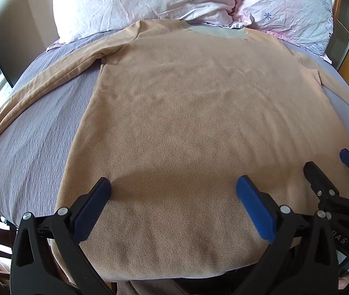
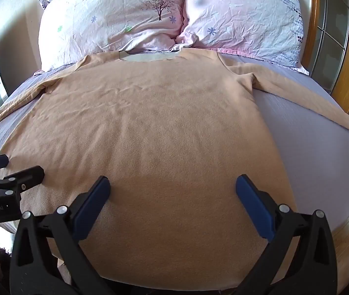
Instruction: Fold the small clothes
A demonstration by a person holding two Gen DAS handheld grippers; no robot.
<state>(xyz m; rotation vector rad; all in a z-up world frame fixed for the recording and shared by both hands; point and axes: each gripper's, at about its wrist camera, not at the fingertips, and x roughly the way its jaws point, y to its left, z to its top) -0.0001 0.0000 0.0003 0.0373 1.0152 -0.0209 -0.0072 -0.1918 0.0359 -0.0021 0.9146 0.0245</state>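
Tan fleece shirt (image 1: 186, 123) | flat, sleeves spread | left hand-held gripper (image 1: 173, 186) released | right hand-held gripper (image 2: 173, 185) released

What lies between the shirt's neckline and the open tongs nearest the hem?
Only the tan shirt body, spread flat on the bed; nothing rests on it between the neckline and the right tongs, shown in the right wrist view.

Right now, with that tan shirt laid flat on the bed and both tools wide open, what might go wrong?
1. The long-sleeved tan shirt is thin; jaws closing on it might also pinch the grey bedspread beneath.
2. Its left sleeve trails toward the bed's edge and could slip off while folding.
3. The left gripper and right gripper sit close together and could bump.
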